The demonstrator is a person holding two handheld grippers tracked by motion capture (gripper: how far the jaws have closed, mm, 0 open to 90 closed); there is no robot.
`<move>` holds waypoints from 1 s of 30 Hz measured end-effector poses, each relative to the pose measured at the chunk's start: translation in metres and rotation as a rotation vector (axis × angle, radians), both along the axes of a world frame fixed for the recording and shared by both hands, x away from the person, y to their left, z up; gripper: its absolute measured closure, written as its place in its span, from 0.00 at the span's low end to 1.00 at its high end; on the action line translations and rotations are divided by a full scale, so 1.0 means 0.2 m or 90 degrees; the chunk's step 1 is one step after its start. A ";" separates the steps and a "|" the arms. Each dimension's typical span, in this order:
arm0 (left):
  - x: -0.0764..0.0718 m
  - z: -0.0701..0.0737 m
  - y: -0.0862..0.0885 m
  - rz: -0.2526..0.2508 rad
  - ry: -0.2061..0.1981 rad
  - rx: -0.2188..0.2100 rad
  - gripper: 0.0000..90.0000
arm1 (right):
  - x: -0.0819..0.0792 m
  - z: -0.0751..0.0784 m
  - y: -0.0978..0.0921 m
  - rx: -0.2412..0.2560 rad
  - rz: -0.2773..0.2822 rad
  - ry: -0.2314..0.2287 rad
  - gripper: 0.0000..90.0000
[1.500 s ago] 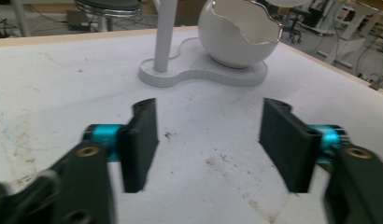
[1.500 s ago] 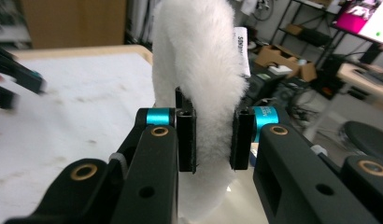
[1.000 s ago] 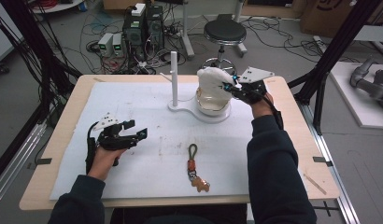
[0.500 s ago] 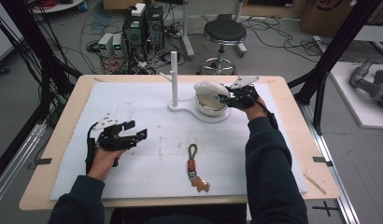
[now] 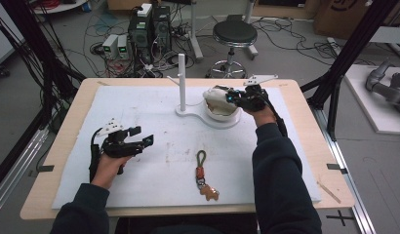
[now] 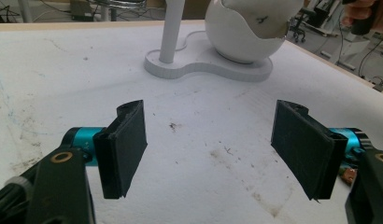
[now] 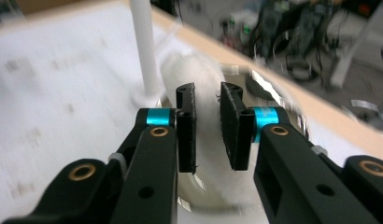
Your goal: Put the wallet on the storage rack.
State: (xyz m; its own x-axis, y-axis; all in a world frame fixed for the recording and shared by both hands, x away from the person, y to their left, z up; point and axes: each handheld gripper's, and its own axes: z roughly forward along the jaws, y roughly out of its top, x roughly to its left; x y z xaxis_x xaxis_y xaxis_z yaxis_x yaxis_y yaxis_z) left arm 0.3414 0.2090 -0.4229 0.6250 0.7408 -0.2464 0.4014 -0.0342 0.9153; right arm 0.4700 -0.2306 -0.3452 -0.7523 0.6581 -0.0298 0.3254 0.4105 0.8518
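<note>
Jaws on your right gripper stand close together with a narrow gap, and a soft white cloth sits in that gap; the blur keeps me from telling whether they press on it. From the high view your right gripper hangs over the white bowl at the far side of the table, and the cloth bulges over the bowl's rim just beside the jaws. The bowl stands on a flat white base that also carries an upright white post to the bowl's left.

Your left gripper rests low over the white mat near the left front of the table, well apart from the bowl. Its jaws are spread wide with nothing between them but bare mat. Looking along them, you see the post and the bowl ahead, the bowl with a cracked, egg-like rim.

A keyring with a dark loop, a red piece and a small tan charm lies on the mat near the front edge, between your two forearms and touched by neither gripper.
</note>
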 end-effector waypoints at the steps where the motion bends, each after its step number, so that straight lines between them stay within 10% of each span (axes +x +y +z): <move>1: 0.00 0.00 0.00 0.000 0.001 0.000 0.29 | 0.00 -0.01 0.00 -0.004 0.003 0.005 0.87; 10: 0.00 0.00 0.01 0.004 0.002 0.006 0.29 | -0.07 0.02 -0.03 -0.068 -0.056 -0.003 0.74; 18: 0.00 0.01 0.04 0.018 -0.025 0.002 0.19 | -0.30 -0.05 -0.23 0.045 -0.101 -0.034 0.39; 30: 0.00 0.00 0.04 0.033 -0.032 0.026 0.19 | -0.58 -0.27 -0.42 0.005 -0.151 -0.002 0.24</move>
